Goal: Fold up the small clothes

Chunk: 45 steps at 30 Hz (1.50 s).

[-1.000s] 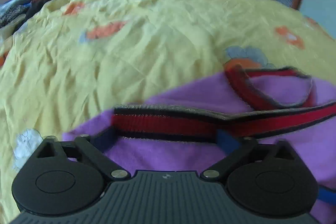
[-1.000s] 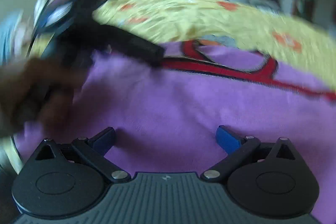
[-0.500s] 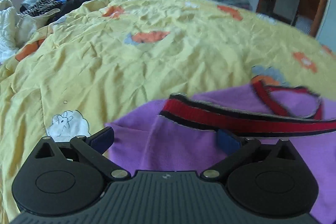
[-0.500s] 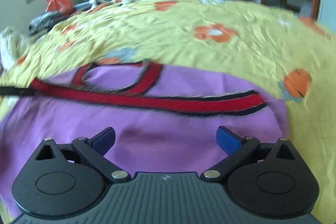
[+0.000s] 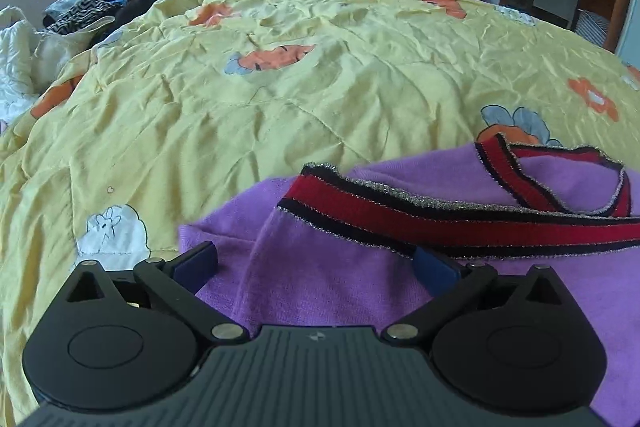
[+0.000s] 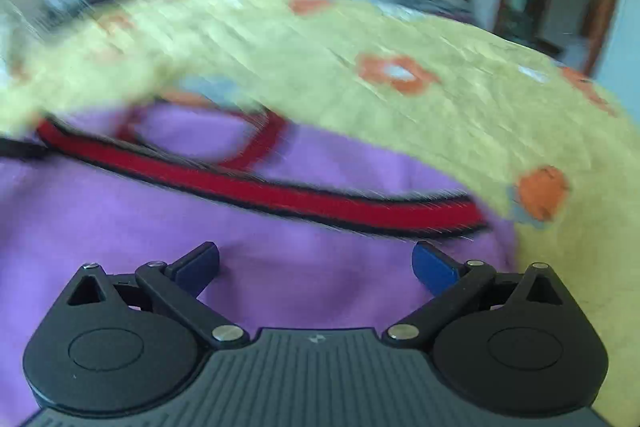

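Two sets of tongs hang released and empty over a purple garment spread on a bed: the left tongs at its left end, the right tongs at its right end. Its red-and-black striped band marks the long axis, running crosswise ahead of both. The left corner lies rumpled just beyond the left fingertips. Beyond, the yellow quilt offers wide open room; clutter sits far back. The right view is blurred.
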{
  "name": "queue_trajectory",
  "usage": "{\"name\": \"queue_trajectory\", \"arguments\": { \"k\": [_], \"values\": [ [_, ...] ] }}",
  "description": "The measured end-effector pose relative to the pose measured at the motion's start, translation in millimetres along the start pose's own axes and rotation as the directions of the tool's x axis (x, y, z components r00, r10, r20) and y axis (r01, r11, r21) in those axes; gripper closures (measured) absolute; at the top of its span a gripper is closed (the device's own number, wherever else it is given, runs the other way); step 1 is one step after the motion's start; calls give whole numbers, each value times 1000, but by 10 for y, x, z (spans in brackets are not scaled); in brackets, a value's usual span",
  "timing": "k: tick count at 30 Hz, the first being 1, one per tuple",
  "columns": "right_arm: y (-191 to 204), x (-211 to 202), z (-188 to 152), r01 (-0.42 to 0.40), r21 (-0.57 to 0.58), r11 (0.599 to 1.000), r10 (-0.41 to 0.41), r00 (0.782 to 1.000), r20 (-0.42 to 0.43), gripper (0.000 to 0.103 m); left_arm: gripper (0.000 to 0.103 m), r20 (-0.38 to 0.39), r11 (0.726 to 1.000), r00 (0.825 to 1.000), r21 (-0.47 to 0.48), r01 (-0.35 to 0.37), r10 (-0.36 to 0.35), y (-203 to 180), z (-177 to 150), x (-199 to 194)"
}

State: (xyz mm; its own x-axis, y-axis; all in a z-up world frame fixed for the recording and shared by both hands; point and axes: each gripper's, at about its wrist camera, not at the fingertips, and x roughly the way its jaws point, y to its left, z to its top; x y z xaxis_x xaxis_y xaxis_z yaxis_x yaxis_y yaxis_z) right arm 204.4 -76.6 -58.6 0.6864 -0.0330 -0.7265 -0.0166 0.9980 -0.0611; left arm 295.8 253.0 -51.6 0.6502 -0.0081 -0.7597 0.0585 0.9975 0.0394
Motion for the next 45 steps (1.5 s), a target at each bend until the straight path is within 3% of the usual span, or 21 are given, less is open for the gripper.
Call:
{"name": "queue_trajectory", "arguments": {
  "k": [1, 3, 5, 11, 15, 20, 27, 31, 33, 35, 45],
  "values": [
    [-102, 4, -19, -51, 64, 997, 50, 999, 20, 0, 0, 1, 1000, 1000, -6, -1, 1, 1, -4, 0],
    [-210, 19, 35, -21, 123, 992, 19, 1000, 10, 0, 0, 2, 1000, 1000, -10, -2, 2, 5, -9, -6],
    [-167, -70, 57, 29, 121, 992, -28, 1000, -7, 0, 0, 1, 1000, 1000, -17, 0, 0, 19, -7, -20],
    [143, -507, -140, -78, 100, 992, 75, 996, 38, 0, 0, 14, 999, 1000, -31, 12, -12, 68, -64, -152],
    [461, -558, -270, -112, 77, 991, 110, 993, 31, 0, 0, 41, 1000, 999, -10, 11, -11, 43, -115, -302],
    [724, -556, -457, -27, 24, 999, 26, 1000, 12, 0, 0, 60, 1000, 998, -13, 26, -25, 26, -223, -516],
    [729, -624, -696, -9, 75, 997, 7, 1000, 26, 0, 0, 81, 993, 990, -16, 116, -115, -58, -806, -958],
    [756, -644, -732, 5, 66, 998, -7, 1000, 29, 0, 0, 90, 997, 993, 37, 75, -78, -170, -1187, -1103],
    [767, -648, -750, 11, 65, 998, -13, 999, 37, 0, 0, 62, 997, 995, 23, 79, -80, -142, -1315, -1078],
    [774, -655, -771, 14, 71, 997, -17, 999, 43, 0, 0, 83, 997, 994, 10, 74, -75, -77, -1427, -1075],
    [755, -717, -876, 0, 87, 996, -5, 998, 61, 0, 0, 107, 997, 992, 14, 72, -73, 131, -1664, -1233]
  ]
}}
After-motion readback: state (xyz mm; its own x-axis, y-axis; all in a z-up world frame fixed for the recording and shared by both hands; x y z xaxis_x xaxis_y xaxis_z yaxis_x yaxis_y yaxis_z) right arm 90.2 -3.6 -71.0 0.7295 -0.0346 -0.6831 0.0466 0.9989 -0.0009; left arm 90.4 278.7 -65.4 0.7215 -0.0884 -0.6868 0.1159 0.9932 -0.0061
